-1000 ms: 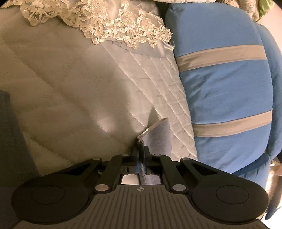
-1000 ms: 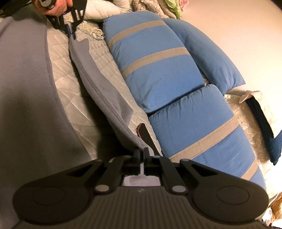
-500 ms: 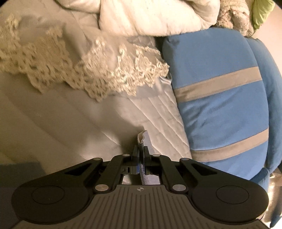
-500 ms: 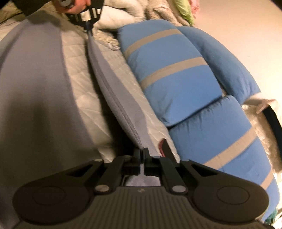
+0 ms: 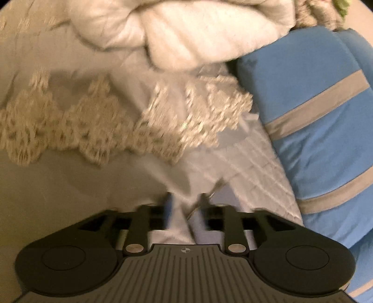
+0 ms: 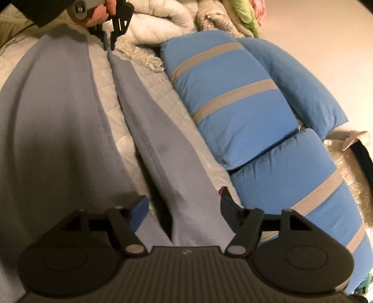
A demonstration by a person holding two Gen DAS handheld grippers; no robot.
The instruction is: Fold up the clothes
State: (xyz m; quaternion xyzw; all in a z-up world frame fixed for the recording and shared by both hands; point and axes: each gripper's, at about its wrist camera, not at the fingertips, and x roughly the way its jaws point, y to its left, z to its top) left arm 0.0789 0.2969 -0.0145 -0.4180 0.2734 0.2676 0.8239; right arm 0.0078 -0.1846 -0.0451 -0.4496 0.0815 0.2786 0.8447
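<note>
A grey garment lies spread on the quilted bed cover. A long folded strip of it runs from my right gripper up to my left gripper, which a hand holds at the far end. My right gripper has its jaws opening wide; the strip lies beneath and between the fingers, and neither pad touches it. In the blurred left wrist view my left gripper is opening too, with the grey cloth edge loose between the fingers.
Blue pillows with grey stripes line the right side of the bed. A lace-edged cloth and a bunched white duvet lie beyond the left gripper. A dark blue item sits on lace at the far right.
Both grippers were shut on the grey strip's ends; now both have opened and let the strip go. The left wrist view has tilted up toward the duvet.
</note>
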